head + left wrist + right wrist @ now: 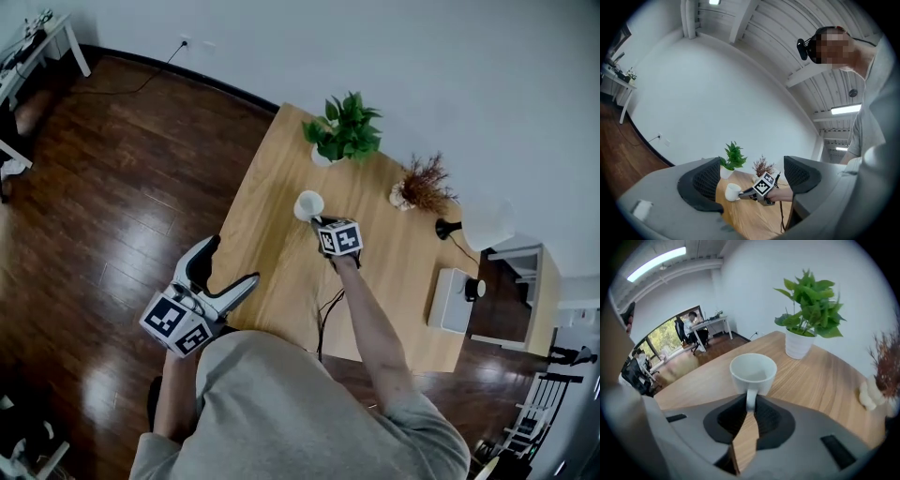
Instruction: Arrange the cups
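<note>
- A light wooden bench (pixel 394 281) stood on a dark plank floor (pixel 112 187), with its far end close to a plain white wall (pixel 422 56).
- A white ceramic cup (pixel 308 204) stood upright on the far left part of the bench. Its mouth faced up and its handle pointed to the near side, toward the person.
- The right claw (pixel 319 222) slanted down from the near side, its jaws clamped on the cup's handle.
- The left claw (pixel 234 261) hung level by the bench's left edge, its jaws wide apart with nothing between them.
- A leafy green plant in a white pot (pixel 345 129) stood beyond the cup. Farther right were a dried brown plant (pixel 424 183) and a black lamp with a white shade (pixel 487 223).
- A thin black cable (pixel 323 314) lay on the bench beside the right forearm.
</note>
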